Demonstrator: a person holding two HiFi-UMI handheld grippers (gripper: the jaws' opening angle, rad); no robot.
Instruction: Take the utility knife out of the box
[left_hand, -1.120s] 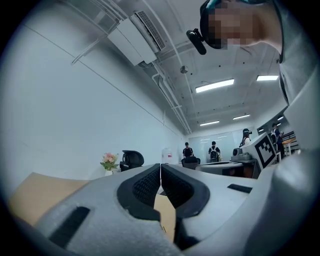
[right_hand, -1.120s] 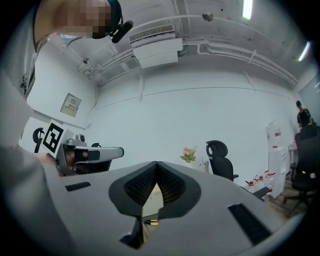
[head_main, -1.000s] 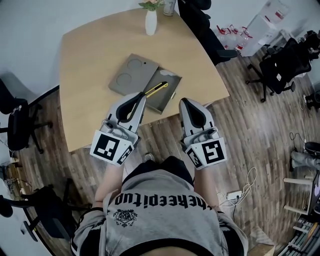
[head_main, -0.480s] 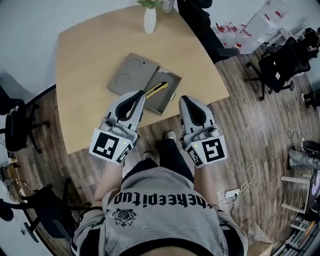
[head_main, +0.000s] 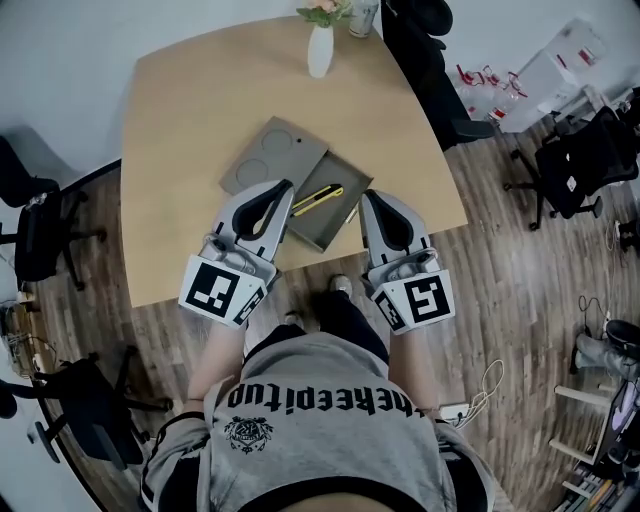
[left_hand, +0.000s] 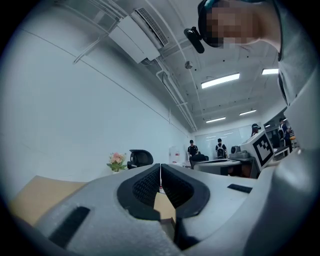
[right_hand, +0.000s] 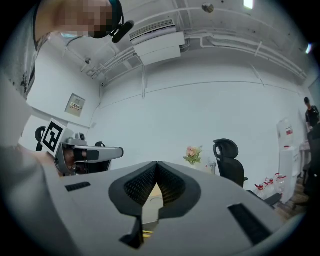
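The yellow utility knife (head_main: 317, 200) lies inside the open box (head_main: 325, 226), on the desk (head_main: 180, 120). The left gripper (head_main: 283, 187) and right gripper (head_main: 367, 197) flank the box, one on each side — both closed, holding nothing.

A slender white vase (head_main: 320, 50) of pink flowers stands upright near the far edge of the pale wooden surface (head_main: 190, 120). Black office chairs (head_main: 572, 170) stand on the brown plank floor (head_main: 500, 290), where a white cable (head_main: 490, 372) lies looped.
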